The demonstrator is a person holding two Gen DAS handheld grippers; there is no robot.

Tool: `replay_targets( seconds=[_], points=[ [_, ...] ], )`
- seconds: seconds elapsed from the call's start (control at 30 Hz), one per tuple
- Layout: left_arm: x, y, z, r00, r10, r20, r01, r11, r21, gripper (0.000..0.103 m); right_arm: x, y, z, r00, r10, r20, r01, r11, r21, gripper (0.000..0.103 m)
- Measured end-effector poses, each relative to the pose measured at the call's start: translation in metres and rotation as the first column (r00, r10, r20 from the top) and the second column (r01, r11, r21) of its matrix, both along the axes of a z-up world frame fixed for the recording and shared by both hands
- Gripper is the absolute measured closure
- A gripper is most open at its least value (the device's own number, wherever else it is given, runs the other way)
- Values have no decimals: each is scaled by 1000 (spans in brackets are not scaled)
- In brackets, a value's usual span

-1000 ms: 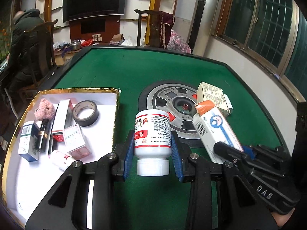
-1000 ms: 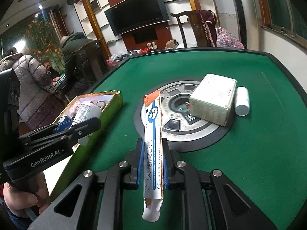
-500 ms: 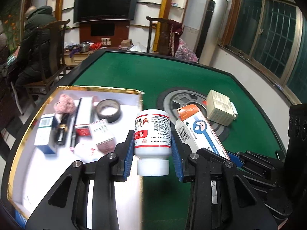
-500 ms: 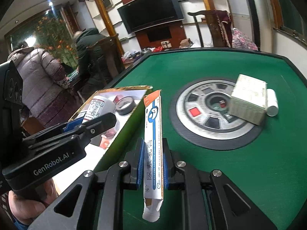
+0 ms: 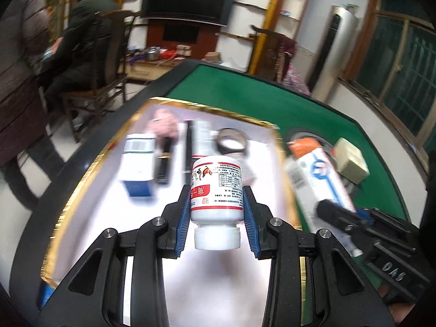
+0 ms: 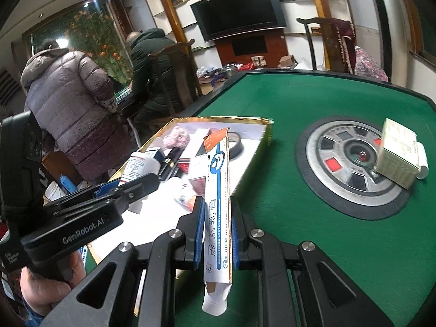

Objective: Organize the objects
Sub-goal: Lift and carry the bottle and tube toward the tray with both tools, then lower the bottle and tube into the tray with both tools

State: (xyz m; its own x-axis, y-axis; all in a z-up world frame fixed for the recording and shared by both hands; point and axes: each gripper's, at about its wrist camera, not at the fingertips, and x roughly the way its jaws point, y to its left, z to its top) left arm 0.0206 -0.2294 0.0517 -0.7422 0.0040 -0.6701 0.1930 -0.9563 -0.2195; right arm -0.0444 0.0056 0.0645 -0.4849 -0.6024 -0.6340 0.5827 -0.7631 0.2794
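Over the gold-edged tray [image 5: 68, 199], in the left wrist view: left gripper [image 5: 216, 212] clamped on the white pill bottle [image 5: 216, 188], cap end toward the camera, bottle hanging above the bare white floor at the near part of the tray. Ahead in the tray, a blue-and-white box [image 5: 139, 163], a pink fuzzy thing [image 5: 163, 122], a roll of tape [image 5: 231, 143], all blurred. Best lowered onto that clear near patch, short of the box and tape, then released only once the bottle rests on the floor, or likely to roll. Off to the right, the right gripper's orange-topped carton [image 5: 318, 174] close by, so worth keeping the two apart on the way down. From the right wrist view: right gripper [image 6: 216, 231] pinched shut on the long white-and-blue carton [image 6: 218, 204], held upright at the tray's near corner, above the green table [image 6: 299, 100]. Better carried further over the rim and laid flat beside the other boxes. Well apart on the table's round centre plate, a cream box [image 6: 397, 152] waiting.
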Motion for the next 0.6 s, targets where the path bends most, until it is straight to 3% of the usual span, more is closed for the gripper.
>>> replay_targets(
  seconds=[0.23, 0.6],
  points=[
    [5, -36, -14, 997, 59, 42, -61, 997, 51, 68, 0, -27, -7, 1000, 26, 12, -26, 999, 29, 88],
    [5, -49, -22, 996, 36, 81, -43, 996, 83, 68, 11, -57, -19, 993, 108, 56, -111, 993, 48, 88]
  ],
)
